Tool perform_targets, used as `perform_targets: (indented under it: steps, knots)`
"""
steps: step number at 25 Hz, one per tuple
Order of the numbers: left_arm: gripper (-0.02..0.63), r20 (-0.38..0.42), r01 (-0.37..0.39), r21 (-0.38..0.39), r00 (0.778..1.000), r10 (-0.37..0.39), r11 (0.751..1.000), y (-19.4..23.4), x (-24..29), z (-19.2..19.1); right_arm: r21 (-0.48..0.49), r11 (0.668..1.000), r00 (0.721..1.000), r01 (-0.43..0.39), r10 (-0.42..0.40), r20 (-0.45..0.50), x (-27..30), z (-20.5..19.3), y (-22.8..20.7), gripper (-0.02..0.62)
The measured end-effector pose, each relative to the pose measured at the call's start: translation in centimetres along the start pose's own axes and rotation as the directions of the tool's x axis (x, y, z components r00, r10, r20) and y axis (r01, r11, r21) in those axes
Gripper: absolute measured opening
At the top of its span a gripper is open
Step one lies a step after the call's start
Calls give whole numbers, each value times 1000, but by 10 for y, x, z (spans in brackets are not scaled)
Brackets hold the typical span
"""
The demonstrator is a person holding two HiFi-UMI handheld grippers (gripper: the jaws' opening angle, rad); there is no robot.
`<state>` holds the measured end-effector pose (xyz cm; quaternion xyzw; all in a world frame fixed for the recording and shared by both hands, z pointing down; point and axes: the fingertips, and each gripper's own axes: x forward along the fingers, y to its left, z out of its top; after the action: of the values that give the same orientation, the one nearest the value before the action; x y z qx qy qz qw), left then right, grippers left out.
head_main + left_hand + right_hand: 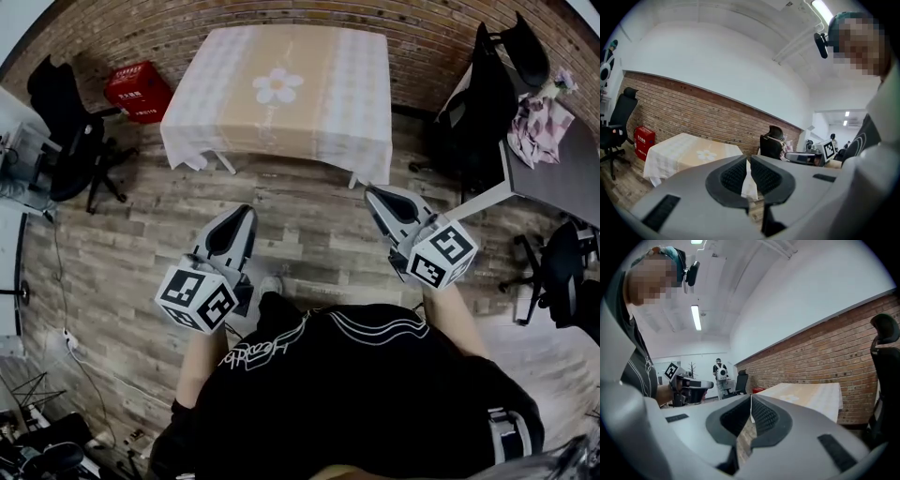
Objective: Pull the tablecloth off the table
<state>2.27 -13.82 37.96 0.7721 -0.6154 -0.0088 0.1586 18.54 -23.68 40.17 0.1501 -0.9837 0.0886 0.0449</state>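
Far left: a black office chair (58, 122) stands on the plank floor (309, 234). A red box (138, 91) sits just beyond it at the foot of the brick wall (422, 37).

Left gripper (246, 214): held out level in front of the person and pointing toward the table. The jaws are clenched together with nothing between them. (A pale sliver in the slit at their tips is only cloth seen in the distance.) It is clear of the table, with open floor between.

Centre: the tablecloth (225, 103) lies spread flat over the table (228, 161), against the brick wall. It is pale check at the sides, with a tan middle panel and a white daisy print (278, 85). Its hem hangs down on the near side and at both ends, hiding all but the legs. Neither gripper touches it.

Right gripper (368, 190): also aimed at the table, toward the cloth's near right corner but short of it. The jaws are closed tight and empty.

Right: dark chairs (487, 84) crowd a grey desk (553, 178), and a crumpled pinkish cloth (539, 127) lies on the desk top.
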Motion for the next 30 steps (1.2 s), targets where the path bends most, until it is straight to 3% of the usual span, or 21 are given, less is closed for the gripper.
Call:
perform_targets:
  steps: [10, 16, 21, 25, 30]
  knots:
    - [11, -109, 109, -6, 988, -109, 994, 141, 19, 24, 47, 986, 987, 159, -159, -3, 101, 8, -7, -2]
    - [108, -164, 182, 18, 971, -176, 983, 213, 28, 20, 98, 956, 961, 277, -274, -41, 135, -6, -18, -2]
    - [164, -187, 151, 20, 972, -145, 988, 273, 27, 10, 106, 921, 926, 376, -368, -86, 142, -30, -30, 4]
    - [204, -194, 95, 35, 977, -86, 995, 320, 25, -1, 94, 894, 894, 439, -424, -147, 138, -56, -45, 93]
    - [231, -214, -7, 46, 977, 17, 999, 372, 28, -28, 22, 866, 841, 499, -478, -255, 126, -93, -72, 126]
